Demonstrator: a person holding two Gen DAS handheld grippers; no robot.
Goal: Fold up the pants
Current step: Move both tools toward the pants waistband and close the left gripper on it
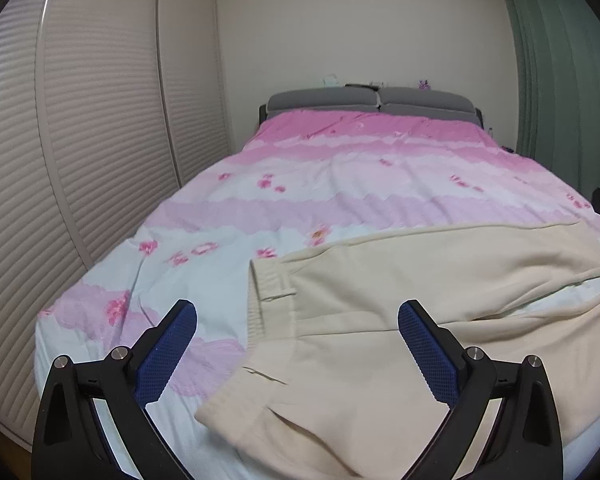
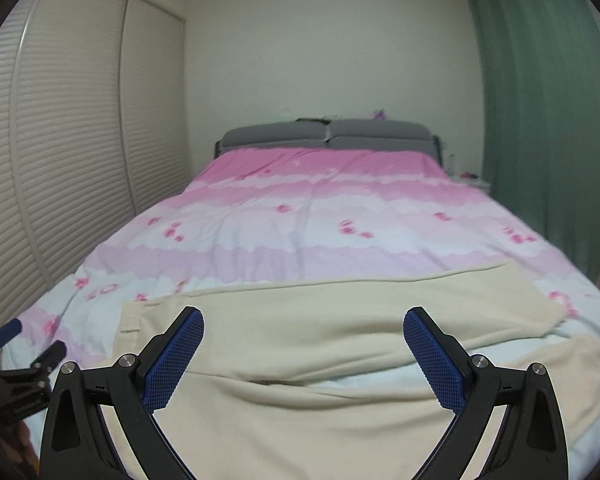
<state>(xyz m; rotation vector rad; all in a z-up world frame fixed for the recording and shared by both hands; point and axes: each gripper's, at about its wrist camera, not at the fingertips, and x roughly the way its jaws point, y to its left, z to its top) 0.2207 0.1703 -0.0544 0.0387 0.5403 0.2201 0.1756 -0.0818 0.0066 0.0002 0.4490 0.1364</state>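
Cream pants (image 1: 400, 312) lie spread on the near end of the bed, waistband (image 1: 260, 312) to the left, legs running right with a gap between them. My left gripper (image 1: 298, 316) is open, hovering over the waistband area, holding nothing. In the right wrist view the pants (image 2: 320, 320) fill the foreground. My right gripper (image 2: 303, 322) is open above the pant legs, holding nothing. The left gripper (image 2: 24, 356) shows at the far left edge of that view.
The bed has a pink floral duvet (image 1: 340, 168) and a grey headboard (image 1: 372, 102). Louvred wardrobe doors (image 1: 80, 140) run along the left. A green curtain (image 2: 540, 100) hangs at the right, with a small nightstand (image 2: 474, 184) beside it.
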